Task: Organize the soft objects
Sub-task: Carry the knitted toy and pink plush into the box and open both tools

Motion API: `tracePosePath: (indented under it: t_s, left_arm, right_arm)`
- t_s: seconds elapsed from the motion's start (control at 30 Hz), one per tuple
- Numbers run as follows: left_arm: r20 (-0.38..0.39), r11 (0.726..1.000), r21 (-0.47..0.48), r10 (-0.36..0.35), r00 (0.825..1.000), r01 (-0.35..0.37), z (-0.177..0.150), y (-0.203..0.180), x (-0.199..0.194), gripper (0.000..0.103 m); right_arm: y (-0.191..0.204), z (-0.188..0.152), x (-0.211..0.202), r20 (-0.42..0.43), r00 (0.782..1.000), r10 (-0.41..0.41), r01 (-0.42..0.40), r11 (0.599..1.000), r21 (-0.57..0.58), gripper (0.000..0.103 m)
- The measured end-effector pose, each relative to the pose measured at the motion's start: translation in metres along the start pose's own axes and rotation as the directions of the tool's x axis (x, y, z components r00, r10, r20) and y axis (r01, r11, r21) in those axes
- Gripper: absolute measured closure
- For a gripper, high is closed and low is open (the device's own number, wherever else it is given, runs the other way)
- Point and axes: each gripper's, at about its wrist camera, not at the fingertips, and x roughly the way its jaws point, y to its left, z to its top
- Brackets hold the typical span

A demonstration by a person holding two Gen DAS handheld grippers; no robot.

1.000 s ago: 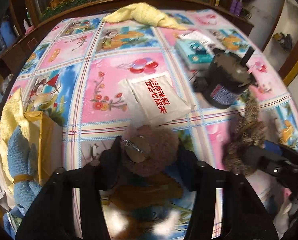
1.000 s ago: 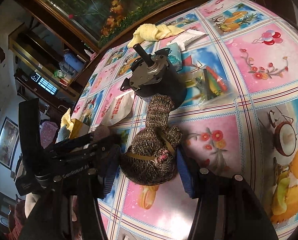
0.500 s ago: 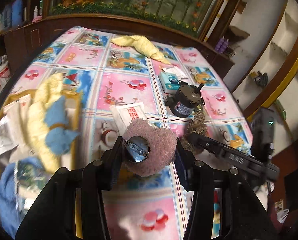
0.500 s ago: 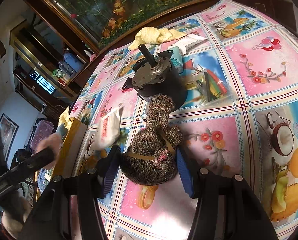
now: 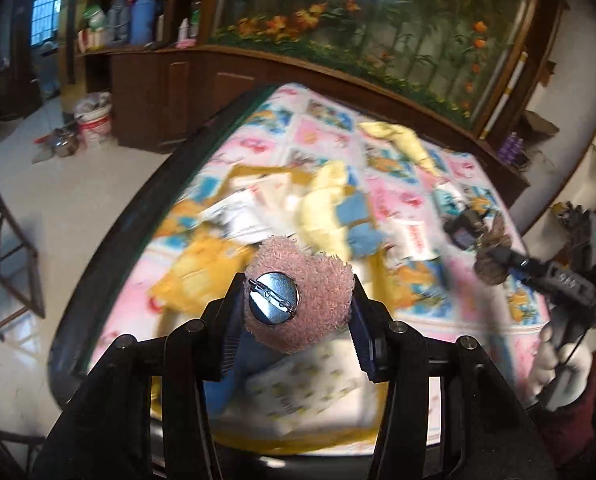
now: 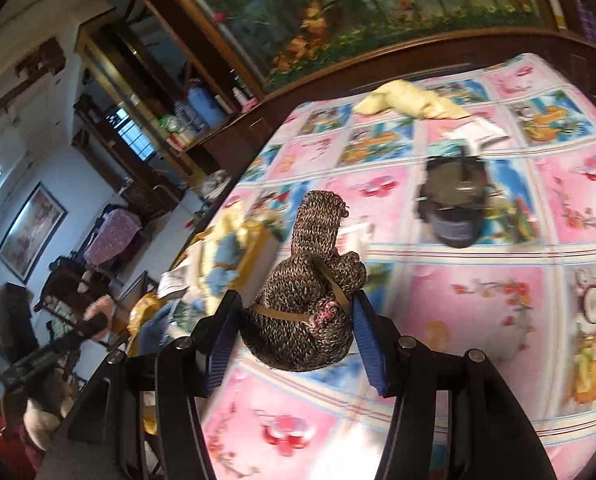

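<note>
Left wrist: pink plush (image 5: 302, 300) inside gripper (image 5: 294, 320) (clamped).

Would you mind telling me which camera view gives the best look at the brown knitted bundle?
The right wrist view: the brown knitted bundle sits large and sharp between the right gripper pads, its tan band visible. In the left wrist view the bundle is small, blurred, at the far right edge.

Packet (image 5: 415, 236) print: red marks showing, too blurred to read.
Motor (image 6: 456, 229) label: not resolving.
</note>
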Motion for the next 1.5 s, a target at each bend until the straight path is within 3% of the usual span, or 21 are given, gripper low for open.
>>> tracePosePath:
  t_s: [0.07,0.13,0.17,0.23,0.33,0.47,0.63,0.77,0.93,1.03,1.23,1.33,1.5]
  left_arm:
    - [-0.014,0.998,0.012,0.054,0.998,-0.054,-0.009,0.011,0.006,0.056]
    - [-0.033,0.987,0.083,0.14,0.99,-0.137,-0.018,0.012,0.017,0.054]
    - [-0.055,0.968,0.144,0.217,0.975,-0.207,-0.024,0.009,0.03,0.051]
    - [-0.096,0.938,0.214,0.296,0.95,-0.271,-0.036,0.01,0.052,0.05]
    - [-0.094,0.955,0.18,0.256,0.962,-0.236,-0.037,0.019,0.054,0.041]
    - [-0.099,0.986,0.087,0.151,0.983,-0.143,-0.028,0.034,0.043,0.041]
    - [-0.063,0.999,0.008,0.049,0.997,-0.049,-0.024,0.041,0.026,0.036]
    - [0.005,0.999,-0.048,-0.022,1.0,0.022,-0.02,0.043,0.01,0.036]
    - [0.075,0.993,-0.084,-0.074,0.994,0.08,-0.015,0.051,-0.005,0.036]
    - [0.092,0.99,-0.099,-0.088,0.992,0.097,-0.015,0.058,-0.009,0.036]
    - [0.121,0.986,-0.13,-0.088,0.989,0.104,-0.015,0.069,-0.014,0.036]
    - [0.123,0.988,-0.123,-0.079,0.989,0.094,-0.017,0.068,-0.017,0.036]
    - [0.122,0.995,-0.089,-0.028,0.992,0.039,-0.021,0.062,-0.02,0.036]
  right_arm:
    - [0.015,0.002,0.015,-0.037,0.999,0.023,-0.023,1.0,-0.012,0.048]
    - [0.032,0.004,0.03,-0.067,0.997,0.04,-0.043,0.998,-0.038,0.048]
    - [0.042,0.005,0.037,-0.08,0.996,0.046,-0.051,0.997,-0.056,0.048]
    - [0.062,0.007,0.047,-0.104,0.993,0.06,-0.07,0.993,-0.096,0.048]
    - [0.087,0.008,0.062,-0.136,0.989,0.064,-0.085,0.985,-0.15,0.048]
    - [0.109,-0.007,0.082,-0.23,0.971,0.07,-0.115,0.975,-0.188,0.048]
    - [0.138,-0.041,0.103,-0.336,0.942,-0.003,-0.102,0.95,-0.294,0.048]
    - [0.148,-0.062,0.117,-0.374,0.923,-0.092,-0.058,0.927,-0.37,0.045]
    - [0.158,-0.064,0.115,-0.381,0.913,-0.148,-0.034,0.901,-0.432,0.044]
    - [0.165,-0.055,0.1,-0.361,0.923,-0.133,-0.048,0.891,-0.451,0.044]
    - [0.173,-0.03,0.071,-0.256,0.964,-0.074,-0.045,0.902,-0.43,0.043]
    - [0.179,-0.036,0.094,-0.292,0.95,-0.113,-0.032,0.893,-0.448,0.045]
    - [0.171,-0.067,0.139,-0.444,0.881,-0.164,-0.054,0.897,-0.438,0.046]
